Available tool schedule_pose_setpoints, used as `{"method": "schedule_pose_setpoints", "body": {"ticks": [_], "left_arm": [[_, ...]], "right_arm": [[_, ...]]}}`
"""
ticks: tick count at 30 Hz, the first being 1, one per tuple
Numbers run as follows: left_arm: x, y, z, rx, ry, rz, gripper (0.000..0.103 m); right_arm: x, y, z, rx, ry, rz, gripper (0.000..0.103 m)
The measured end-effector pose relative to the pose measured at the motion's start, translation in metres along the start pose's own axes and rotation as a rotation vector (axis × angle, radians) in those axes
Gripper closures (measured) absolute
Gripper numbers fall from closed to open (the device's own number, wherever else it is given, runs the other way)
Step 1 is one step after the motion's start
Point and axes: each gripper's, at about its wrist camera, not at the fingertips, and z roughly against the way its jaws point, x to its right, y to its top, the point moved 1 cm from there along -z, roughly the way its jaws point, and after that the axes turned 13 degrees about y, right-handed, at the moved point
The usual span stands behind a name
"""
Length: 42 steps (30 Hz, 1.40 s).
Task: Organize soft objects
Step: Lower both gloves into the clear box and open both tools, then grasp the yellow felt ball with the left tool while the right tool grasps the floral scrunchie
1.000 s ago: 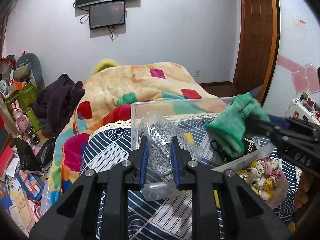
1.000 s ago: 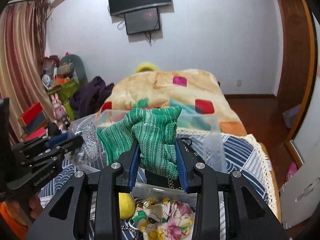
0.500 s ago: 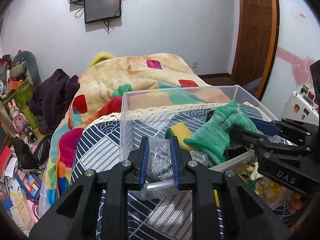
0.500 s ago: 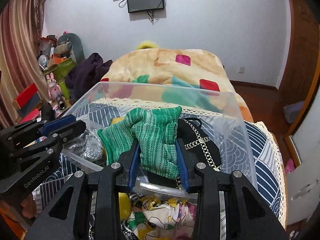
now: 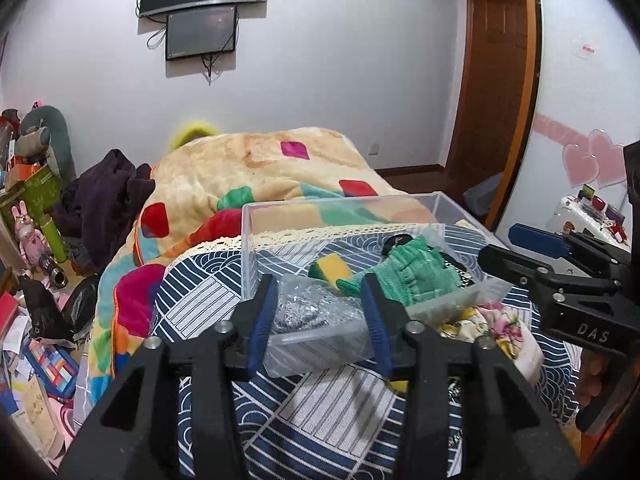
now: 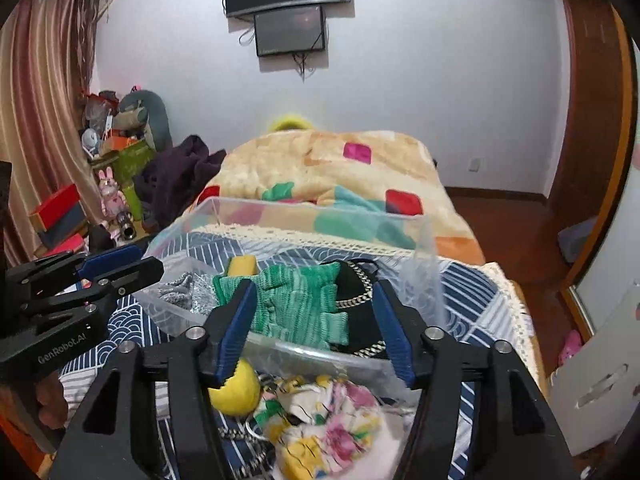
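Note:
A clear plastic bin (image 5: 344,210) (image 6: 304,210) stands on the bed. In it lie a silver glittery bag (image 5: 308,312) (image 6: 188,292), a green knit glove (image 5: 416,272) (image 6: 296,300), a yellow sponge (image 5: 332,270) (image 6: 242,266) and a black chain bag (image 6: 356,292). My left gripper (image 5: 318,320) is open and empty, just in front of the silver bag. My right gripper (image 6: 314,328) is open and empty, its jaws on either side of the green glove, and also shows in the left wrist view (image 5: 520,248).
A floral cloth (image 6: 324,432) (image 5: 488,324) and a yellow ball (image 6: 236,388) lie on the striped bedspread (image 5: 320,412) in front of the bin. A patchwork blanket (image 5: 272,172) covers the bed behind. Clutter stands on the floor to the left (image 5: 36,248).
Both grippers came down to the bin and opened. The silver bag dropped from the left gripper and the green glove from the right; both now lie in the bin.

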Motion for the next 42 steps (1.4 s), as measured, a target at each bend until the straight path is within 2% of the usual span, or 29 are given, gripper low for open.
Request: {"method": "schedule_pose_setpoints", "body": {"ticks": [3,5,13,18,24,26,30,31,33,35,40,42], "left_arm": [[0.002,-0.004,0.009,0.014,-0.008,0.0,0.047],[0.003,-0.009,0.014,0.017,-0.021,0.003,0.044],[0.023,-0.036,0.013,-0.036,-0.062,-0.027,0.043],[0.037,-0.052,0.0,-0.093,-0.088,-0.042,0.043],[0.049,-0.055,-0.019,-0.136,-0.121,-0.044,0.043],[0.052,-0.054,-0.024,-0.155,-0.14,-0.042,0.043],[0.057,-0.051,-0.031,-0.178,-0.168,-0.035,0.043],[0.057,-0.05,-0.033,-0.182,-0.169,-0.034,0.044],[0.058,-0.051,-0.034,-0.187,-0.18,-0.033,0.052],[0.058,-0.05,-0.034,-0.19,-0.209,-0.04,0.064],[0.058,-0.05,-0.028,-0.159,-0.21,-0.057,0.069],[0.055,-0.05,-0.023,-0.149,-0.207,-0.054,0.08]], "right_arm": [[0.004,-0.005,0.009,0.009,-0.01,-0.004,0.044],[0.005,-0.011,0.012,0.01,-0.015,-0.007,0.039],[0.014,-0.038,0.011,-0.024,-0.013,-0.037,0.038],[0.009,-0.056,0.001,-0.079,0.006,-0.029,0.038],[0.011,-0.062,-0.012,-0.124,0.018,-0.036,0.06],[0.01,-0.066,-0.014,-0.138,0.011,-0.027,0.079],[0.014,-0.068,-0.01,-0.121,0.02,-0.047,0.091],[0.016,-0.067,-0.008,-0.11,0.018,-0.054,0.091],[0.016,-0.067,-0.004,-0.096,0.016,-0.06,0.092],[0.016,-0.065,0.001,-0.077,0.013,-0.062,0.093],[0.016,-0.06,0.01,-0.041,0.01,-0.056,0.093],[0.016,-0.058,0.014,-0.029,0.01,-0.053,0.093]]}}
